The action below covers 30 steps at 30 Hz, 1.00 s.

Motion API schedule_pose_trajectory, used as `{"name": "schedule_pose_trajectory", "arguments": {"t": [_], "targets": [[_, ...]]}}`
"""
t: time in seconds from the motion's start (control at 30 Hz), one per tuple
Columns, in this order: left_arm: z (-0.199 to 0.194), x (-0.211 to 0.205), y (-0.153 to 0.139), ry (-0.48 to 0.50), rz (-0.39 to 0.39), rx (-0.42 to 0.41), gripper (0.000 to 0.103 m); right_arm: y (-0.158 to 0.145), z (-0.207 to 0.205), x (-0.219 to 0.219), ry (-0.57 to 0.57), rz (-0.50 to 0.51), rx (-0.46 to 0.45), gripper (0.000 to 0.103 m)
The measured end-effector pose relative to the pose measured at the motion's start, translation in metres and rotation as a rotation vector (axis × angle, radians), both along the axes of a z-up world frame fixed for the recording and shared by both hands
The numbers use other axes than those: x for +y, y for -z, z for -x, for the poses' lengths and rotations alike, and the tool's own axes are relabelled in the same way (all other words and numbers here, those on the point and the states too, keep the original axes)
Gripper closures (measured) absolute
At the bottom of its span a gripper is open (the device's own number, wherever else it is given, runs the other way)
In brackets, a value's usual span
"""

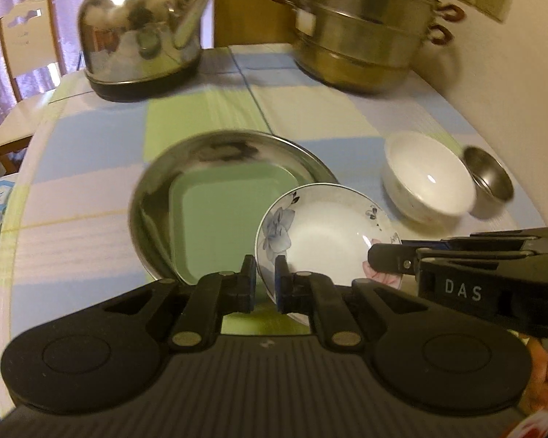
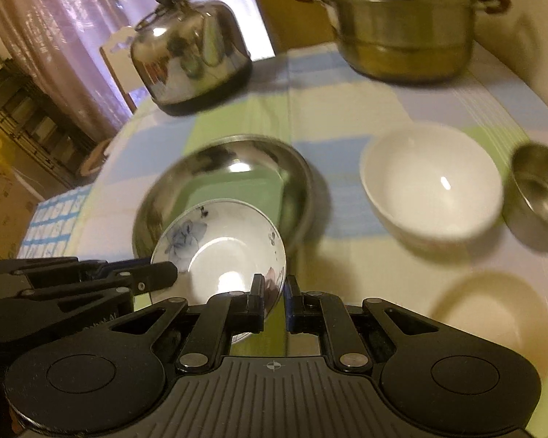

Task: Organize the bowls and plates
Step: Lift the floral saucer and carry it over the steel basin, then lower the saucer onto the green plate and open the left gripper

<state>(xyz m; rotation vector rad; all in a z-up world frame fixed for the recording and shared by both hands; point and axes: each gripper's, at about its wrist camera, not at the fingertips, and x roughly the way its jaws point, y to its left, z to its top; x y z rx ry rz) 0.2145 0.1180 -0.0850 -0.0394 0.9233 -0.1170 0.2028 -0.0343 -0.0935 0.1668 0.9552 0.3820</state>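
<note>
The left gripper point(image 1: 265, 279) had its fingers point(image 1: 247, 273) nearly closed on the near rim of the floral dish point(image 1: 325, 235); the right gripper point(image 2: 274, 294) had its fingers point(image 2: 256, 292) pinched on the opposite rim of that same dish point(image 2: 223, 252), so both held it tilted above the bench point(image 1: 91, 211); the dish overlapped the near edge of the steel plate point(image 1: 201, 160), which carried a green square plate point(image 1: 215, 219); to the right a white bowl point(image 1: 429, 177) stood just beside a small steel bowl point(image 1: 487, 177); at the far side a kettle point(image 1: 142, 33) and a stacked steamer pot point(image 1: 361, 25) stood well apart on the checked cloth point(image 1: 310, 109).
</note>
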Motion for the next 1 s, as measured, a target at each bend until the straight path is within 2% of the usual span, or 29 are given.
{"name": "schedule_pose_trajectory", "arguments": {"t": [0.27, 0.57, 1.0], "targets": [[-0.036, 0.024, 0.012, -0.035, -0.020, 0.005, 0.094, 0.012, -0.036, 0.025, -0.015, -0.004, 0.009, 0.093], [-0.064, 0.038, 0.034, -0.046, -0.028, 0.050, 0.094, 0.037, -0.068, 0.042, -0.015, 0.015, 0.048, 0.093], [-0.085, 0.044, 0.052, -0.038, -0.019, 0.099, 0.094, 0.054, -0.086, 0.045, 0.007, 0.022, 0.099, 0.092]]}}
